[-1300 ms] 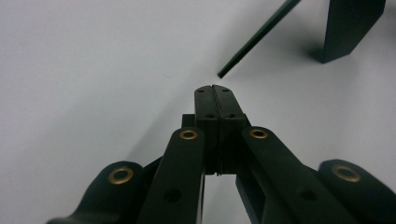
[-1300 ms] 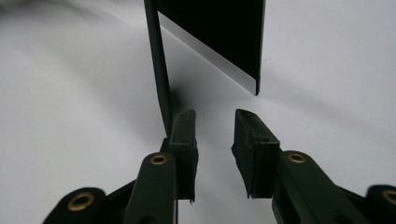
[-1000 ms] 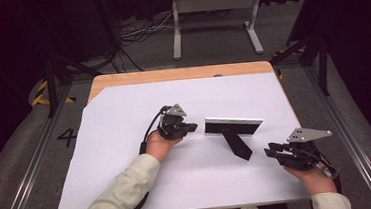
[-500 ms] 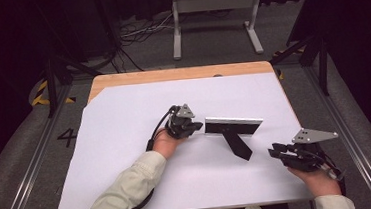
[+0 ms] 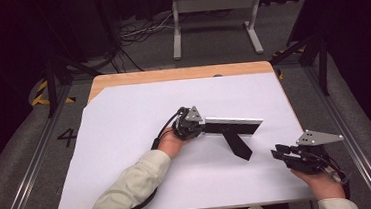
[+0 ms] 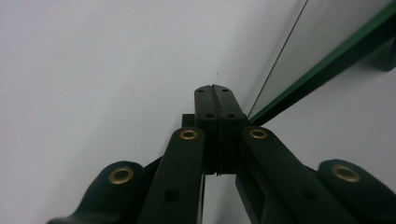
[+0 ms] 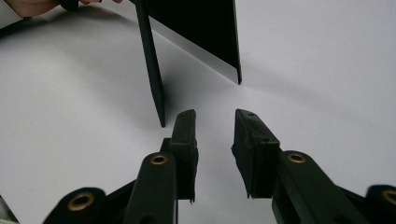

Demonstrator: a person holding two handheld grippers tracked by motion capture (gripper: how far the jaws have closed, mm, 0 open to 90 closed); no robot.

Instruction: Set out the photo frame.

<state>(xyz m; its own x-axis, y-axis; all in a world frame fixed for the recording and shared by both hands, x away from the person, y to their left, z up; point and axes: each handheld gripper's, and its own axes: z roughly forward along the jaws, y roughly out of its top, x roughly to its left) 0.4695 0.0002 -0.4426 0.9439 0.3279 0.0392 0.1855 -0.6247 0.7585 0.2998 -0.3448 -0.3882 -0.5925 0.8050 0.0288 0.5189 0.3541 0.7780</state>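
Note:
A black picture frame (image 5: 233, 126) stands on edge on the white table sheet (image 5: 126, 139), propped by a black back leg (image 5: 239, 145). My left gripper (image 5: 201, 127) lies at the frame's left end, jaws shut. In the left gripper view, the pads (image 6: 205, 100) of the left gripper (image 6: 214, 93) meet with nothing seen between them, and the frame's glass with its green edge (image 6: 322, 70) runs just to their right. My right gripper (image 5: 277, 153) rests open near the front right. In the right gripper view, the right gripper (image 7: 215, 121) points at the leg (image 7: 152, 60) and the frame (image 7: 196, 23).
The white sheet covers a wooden table whose far edge (image 5: 181, 73) shows bare wood. A metal stand (image 5: 214, 12) and cables lie on the floor beyond. Rails run along both sides of the table.
My left gripper has slid right across the sheet until it reached the frame's left end. The right gripper has barely shifted.

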